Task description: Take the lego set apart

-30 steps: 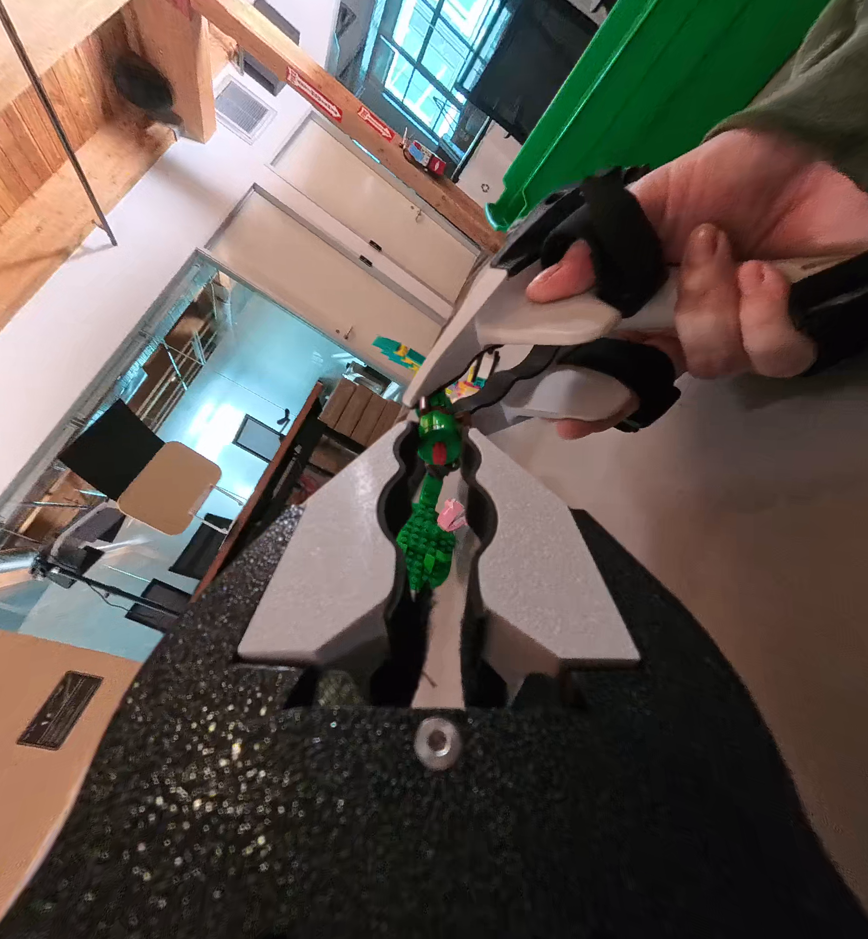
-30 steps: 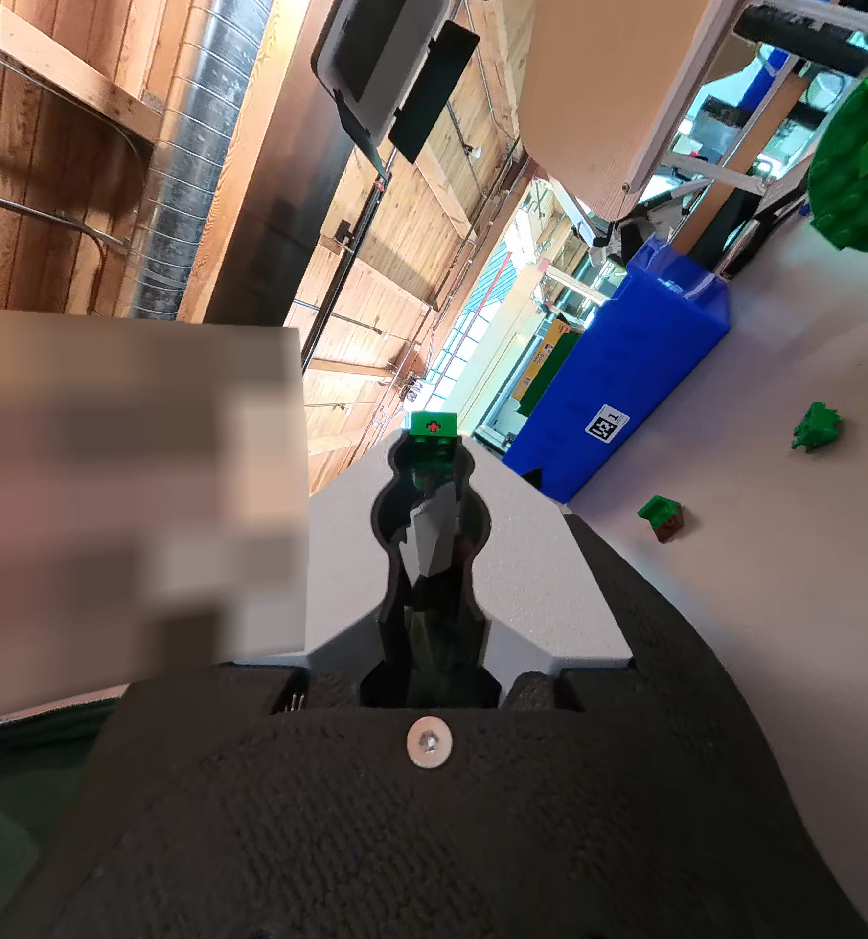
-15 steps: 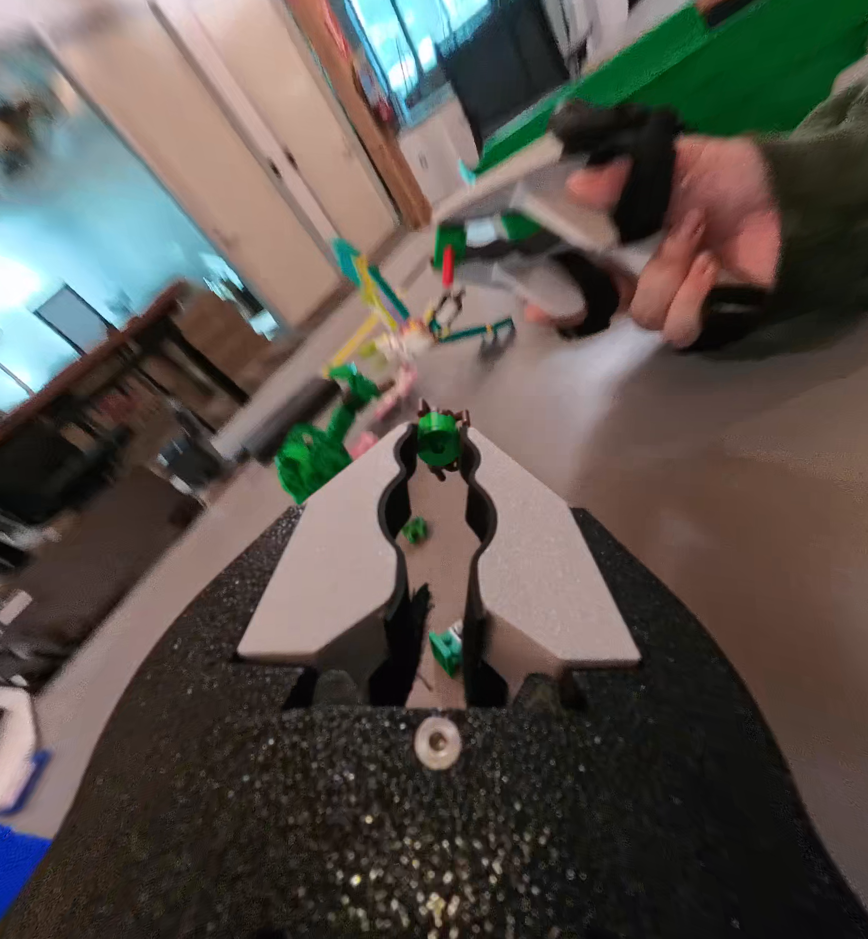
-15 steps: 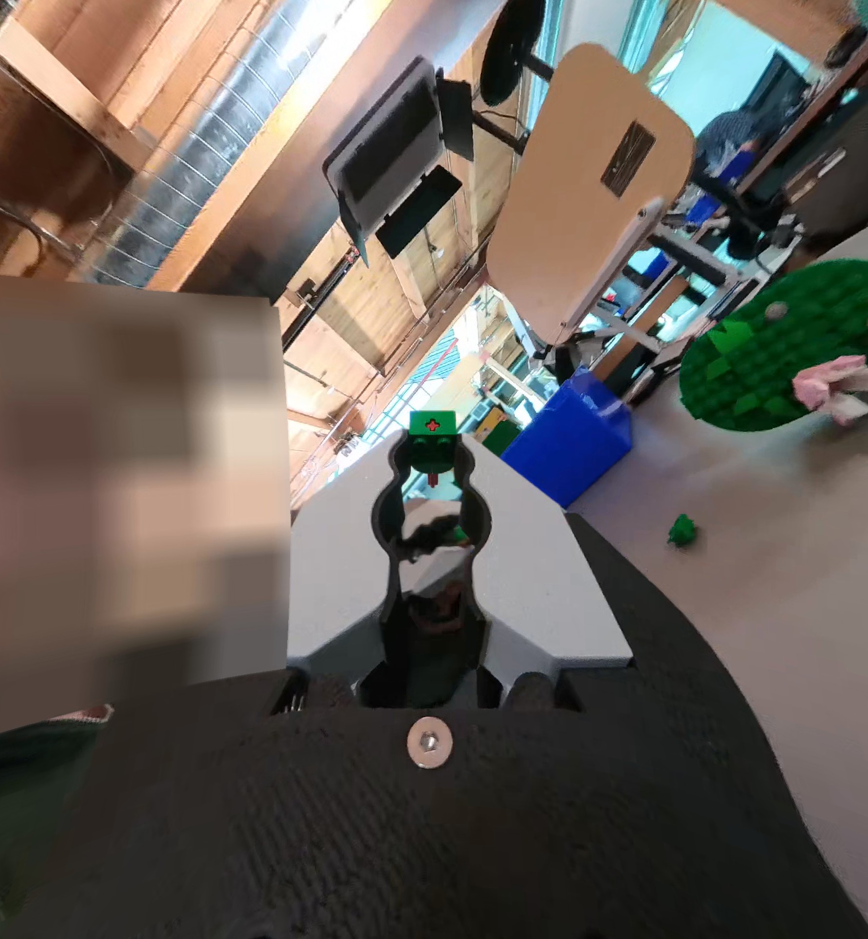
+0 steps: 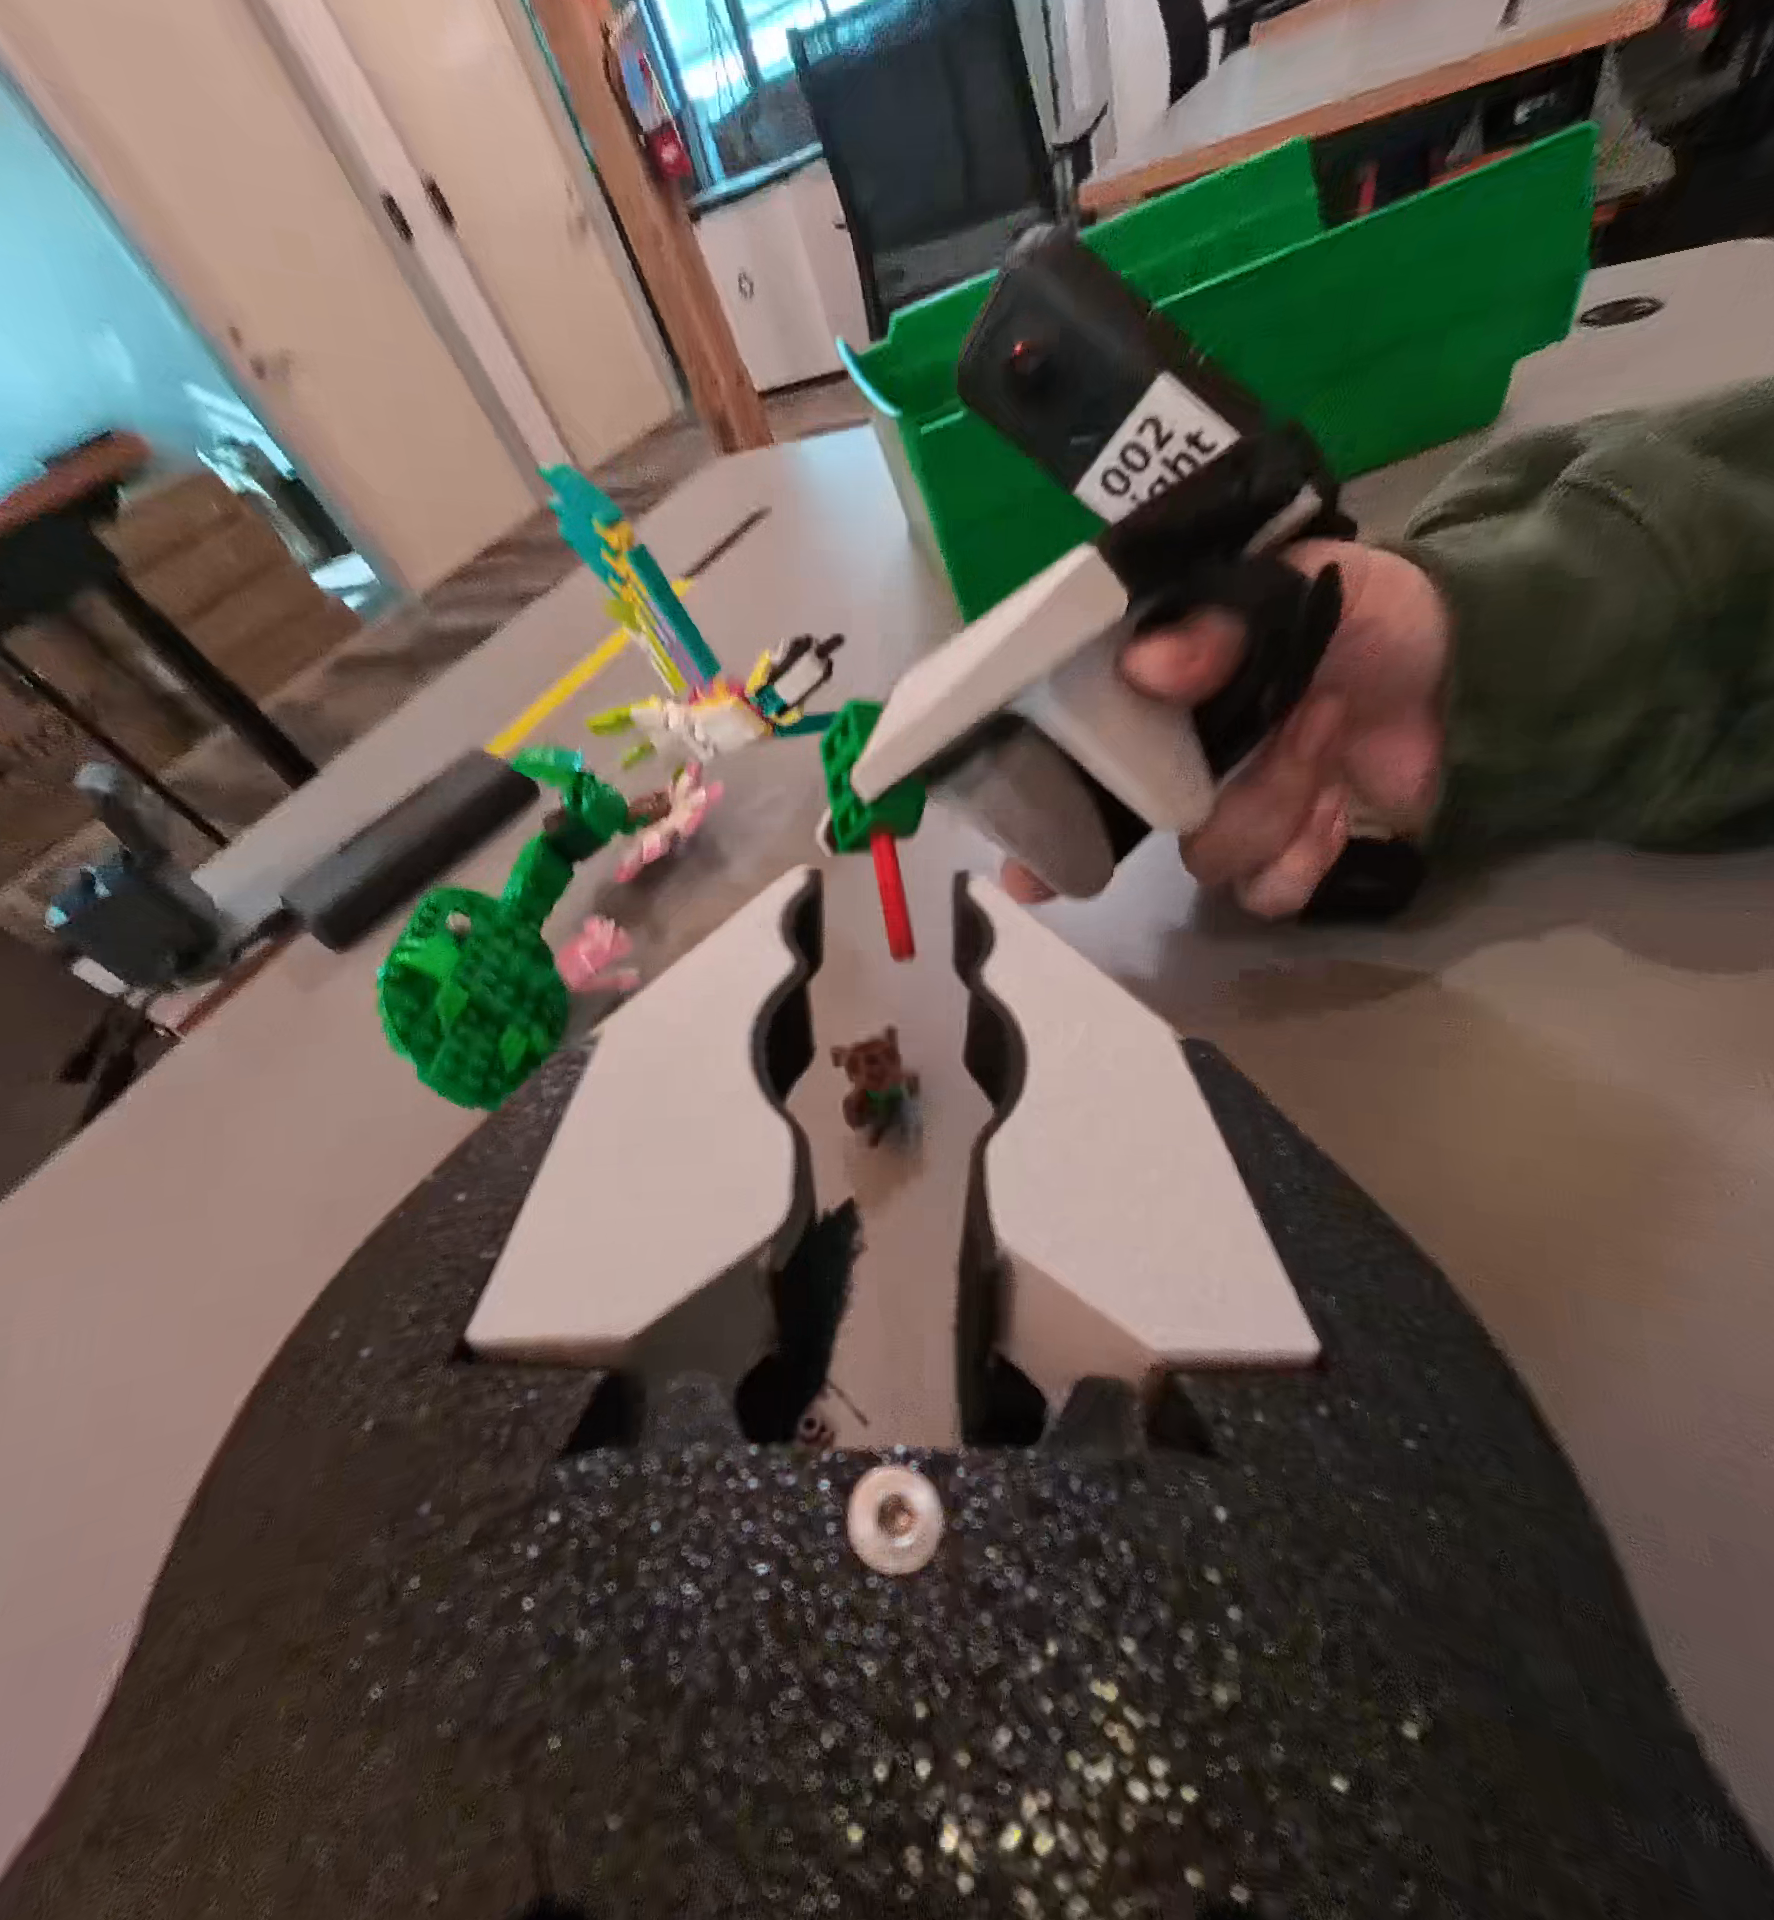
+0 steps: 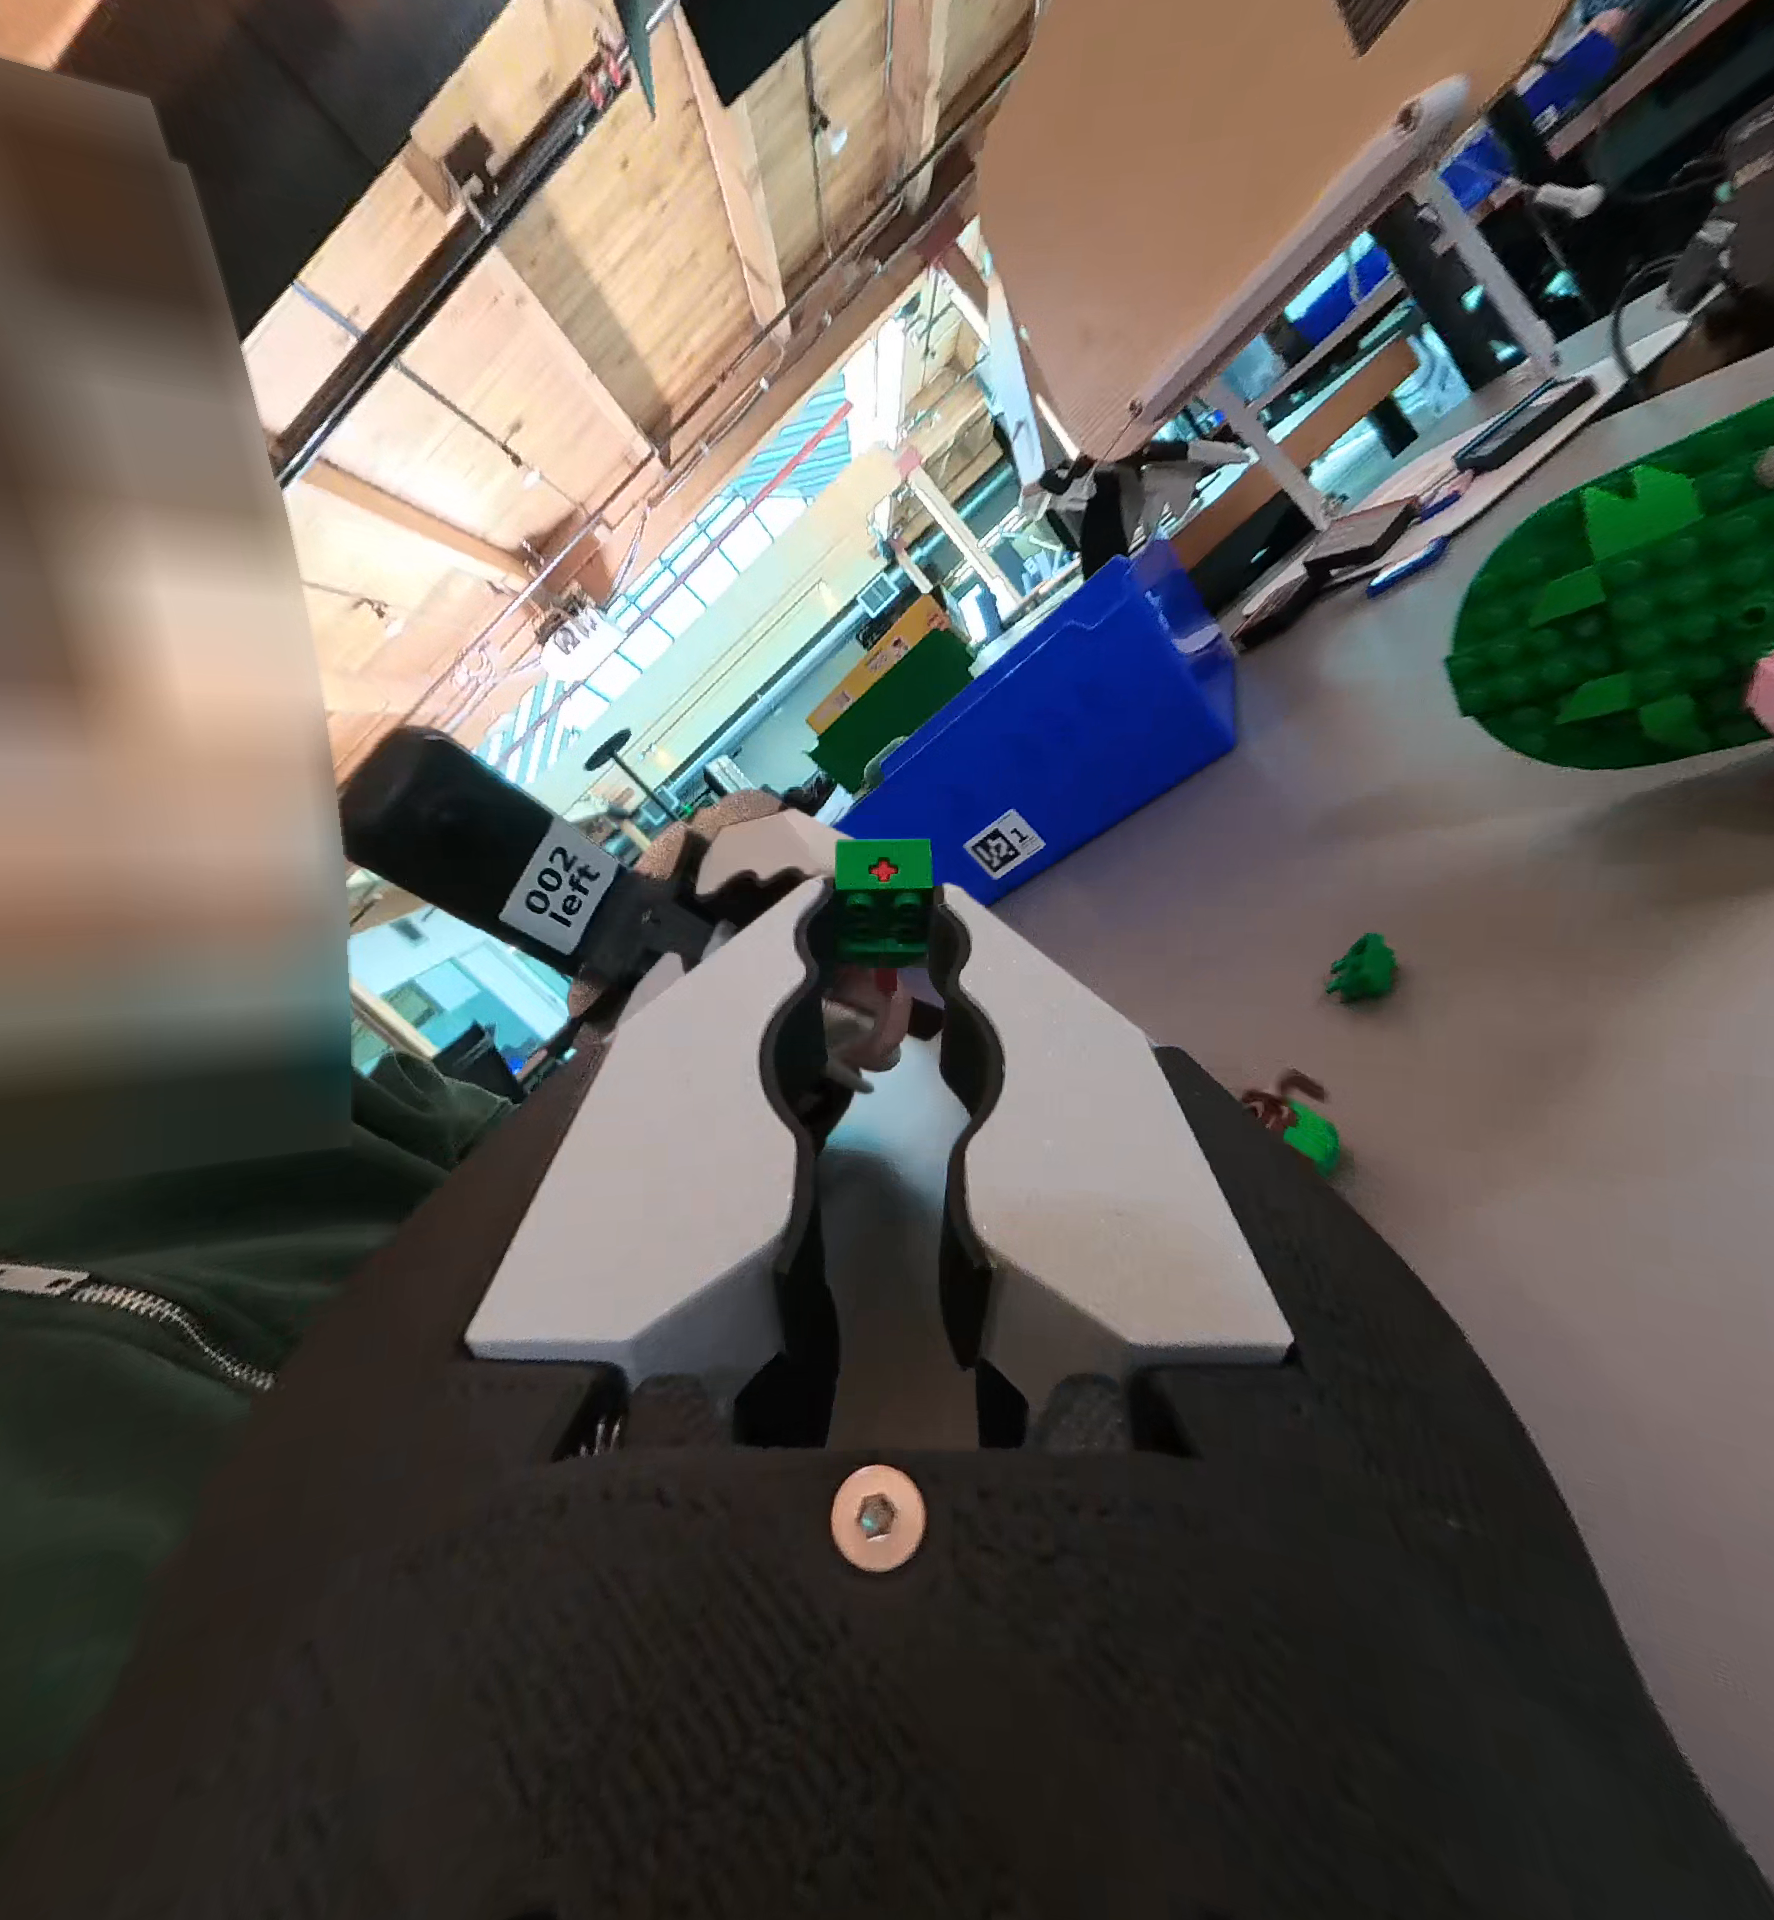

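Observation:
My left gripper is open and empty above the grey table. A small brown-and-green piece, blurred, is low between its fingers, on or just above the table; it also shows in the right wrist view. My right gripper is shut on a green brick with a red axle hanging from it. In the left wrist view the right gripper is just beyond my left fingertips. The green round base with a stem lies to the left.
Pink flower pieces and a colourful bird model lie beyond the base. A green bin stands behind the right hand. A blue bin and a loose small green piece are on the table. Left and right tips are no more than a few centimetres apart.
My left gripper has opened and let go of the brown-and-green piece. The two grippers have pulled apart, the right keeping the green brick. The left view has swung down toward the table.

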`<state>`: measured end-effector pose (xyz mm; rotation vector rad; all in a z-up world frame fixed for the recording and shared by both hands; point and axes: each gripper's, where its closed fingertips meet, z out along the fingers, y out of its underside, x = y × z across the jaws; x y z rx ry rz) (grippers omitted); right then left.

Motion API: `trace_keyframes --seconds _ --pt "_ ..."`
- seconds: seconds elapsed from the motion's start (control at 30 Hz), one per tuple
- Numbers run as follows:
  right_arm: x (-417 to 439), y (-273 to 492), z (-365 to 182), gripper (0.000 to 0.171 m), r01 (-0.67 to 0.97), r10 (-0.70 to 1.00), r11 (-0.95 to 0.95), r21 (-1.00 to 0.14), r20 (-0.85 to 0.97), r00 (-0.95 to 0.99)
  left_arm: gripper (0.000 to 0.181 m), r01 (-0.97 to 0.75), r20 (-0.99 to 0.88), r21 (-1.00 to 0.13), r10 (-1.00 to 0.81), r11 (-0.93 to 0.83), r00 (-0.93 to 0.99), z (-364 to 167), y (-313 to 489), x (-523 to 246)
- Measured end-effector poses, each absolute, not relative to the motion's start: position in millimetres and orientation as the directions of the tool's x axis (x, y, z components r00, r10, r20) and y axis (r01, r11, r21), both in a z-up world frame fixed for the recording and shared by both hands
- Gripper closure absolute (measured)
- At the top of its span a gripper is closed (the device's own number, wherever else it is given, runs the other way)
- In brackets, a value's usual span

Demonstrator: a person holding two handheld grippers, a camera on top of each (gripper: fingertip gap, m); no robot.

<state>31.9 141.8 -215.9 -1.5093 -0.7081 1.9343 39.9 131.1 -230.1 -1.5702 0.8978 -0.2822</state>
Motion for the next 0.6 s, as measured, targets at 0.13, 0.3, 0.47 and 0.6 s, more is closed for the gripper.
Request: trace_keyframes --seconds 0.13,0.3,0.47,0.6 --pt "31 138 -215 0.158 -0.124 0.724 -0.687 -0.716 -0.66 -0.2 0.179 -0.409 -0.348 -0.911 -0.643 0.06 0.682 -226 134 41" --pt "32 136 -207 0.159 -0.188 0.707 -0.707 -0.682 -0.67 -0.226 0.18 -0.438 -0.409 -0.891 -0.622 0.115 0.668 -221 128 40" --pt "30 130 -204 0.159 -0.222 0.707 -0.707 -0.672 -0.67 -0.225 0.18 -0.399 -0.388 -0.907 -0.632 0.134 0.67 -218 121 38" --pt "29 125 -202 0.159 -0.227 0.731 -0.683 -0.695 -0.648 -0.215 0.179 -0.372 -0.367 -0.918 -0.653 0.139 0.662 -216 116 36"
